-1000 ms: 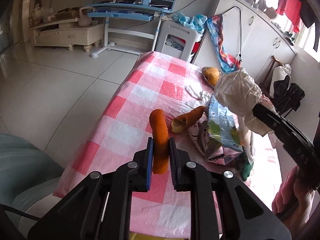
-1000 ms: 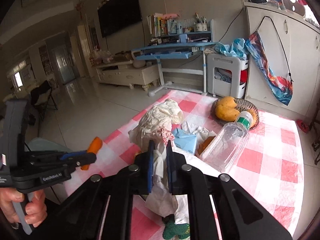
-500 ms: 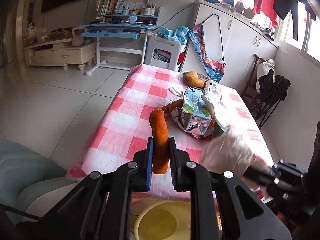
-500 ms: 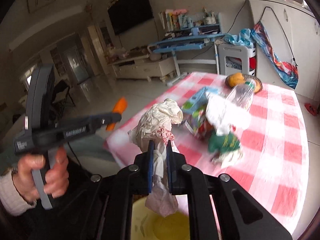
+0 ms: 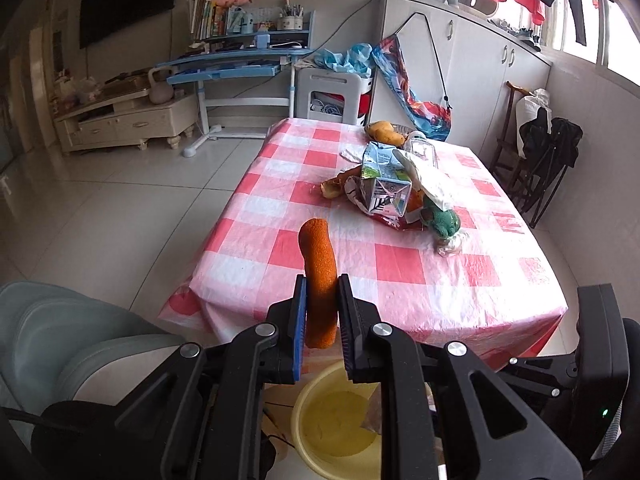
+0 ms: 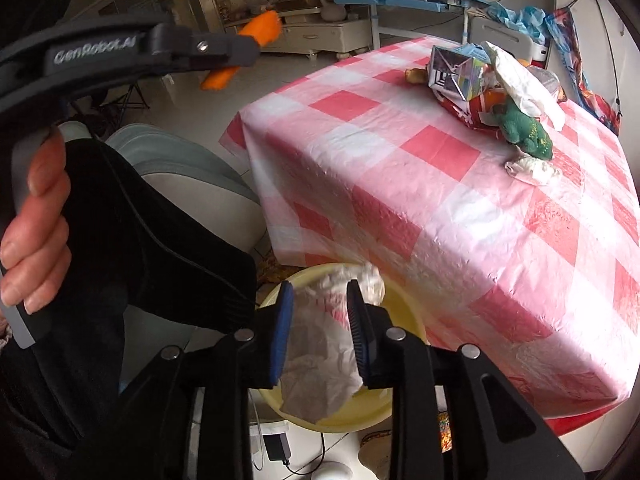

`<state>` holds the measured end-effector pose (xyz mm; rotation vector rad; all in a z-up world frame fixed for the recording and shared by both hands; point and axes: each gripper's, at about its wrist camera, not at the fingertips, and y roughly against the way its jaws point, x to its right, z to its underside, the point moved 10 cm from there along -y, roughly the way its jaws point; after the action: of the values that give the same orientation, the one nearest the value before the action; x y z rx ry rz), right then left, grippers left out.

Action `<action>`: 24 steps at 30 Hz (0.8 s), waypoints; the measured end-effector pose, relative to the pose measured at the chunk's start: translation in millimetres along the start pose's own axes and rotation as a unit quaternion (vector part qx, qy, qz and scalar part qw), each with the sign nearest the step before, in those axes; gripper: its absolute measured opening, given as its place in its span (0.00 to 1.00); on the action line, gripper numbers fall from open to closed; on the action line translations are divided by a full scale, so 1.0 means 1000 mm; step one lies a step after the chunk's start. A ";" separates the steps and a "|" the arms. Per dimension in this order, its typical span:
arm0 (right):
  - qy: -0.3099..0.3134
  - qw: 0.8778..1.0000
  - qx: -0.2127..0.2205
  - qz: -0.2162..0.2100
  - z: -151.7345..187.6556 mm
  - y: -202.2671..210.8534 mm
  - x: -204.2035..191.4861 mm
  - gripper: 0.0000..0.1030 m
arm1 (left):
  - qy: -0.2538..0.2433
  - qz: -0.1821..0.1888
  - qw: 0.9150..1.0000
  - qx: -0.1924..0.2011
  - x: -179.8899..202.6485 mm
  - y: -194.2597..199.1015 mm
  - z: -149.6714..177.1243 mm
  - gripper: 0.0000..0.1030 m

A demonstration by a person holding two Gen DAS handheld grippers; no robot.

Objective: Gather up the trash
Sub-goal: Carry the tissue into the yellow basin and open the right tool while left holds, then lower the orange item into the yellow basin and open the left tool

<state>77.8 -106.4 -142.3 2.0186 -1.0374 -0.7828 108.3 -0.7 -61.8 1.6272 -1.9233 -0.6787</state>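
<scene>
My left gripper (image 5: 322, 304) is shut on an orange carrot-like piece (image 5: 318, 276) and holds it above a yellow basin (image 5: 332, 432) on the floor in front of the table. My right gripper (image 6: 320, 320) is open over the same basin (image 6: 372, 408); a crumpled white wrapper (image 6: 320, 352) hangs loose between its fingers, over the basin. The left gripper (image 6: 240, 54) with the orange piece (image 6: 260, 28) shows in the right wrist view, upper left. More trash lies on the table: a milk carton (image 5: 384, 188), white paper, a green cloth (image 5: 442, 222).
The table with a pink checked cloth (image 5: 400, 272) stands ahead. A grey chair (image 5: 60, 340) is at the left. A fruit basket (image 5: 386, 130) and a clear bottle (image 5: 420, 148) are at the far end. A charger and cable (image 6: 280, 448) lie below the basin.
Both grippers drew back off the table and down over the yellow basin. The right gripper opened and let the white wrapper go. The left still holds the orange piece.
</scene>
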 end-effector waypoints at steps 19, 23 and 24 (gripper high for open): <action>-0.120 0.977 0.157 0.085 -0.046 0.066 0.080 0.56 | -0.080 0.041 0.982 -0.169 0.046 -0.033 0.090 0.35; -0.116 0.976 0.163 0.091 -0.054 0.072 0.087 0.60 | -0.073 0.034 0.986 -0.146 0.042 -0.027 0.082 0.50; -0.111 0.976 0.164 0.092 -0.057 0.073 0.087 0.61 | -0.069 0.032 0.987 -0.142 0.040 -0.027 0.080 0.51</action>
<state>134.8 -192.3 -67.6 2.0980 -1.5454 -0.7908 67.8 -41.4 -135.7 1.3674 -1.8650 -1.0118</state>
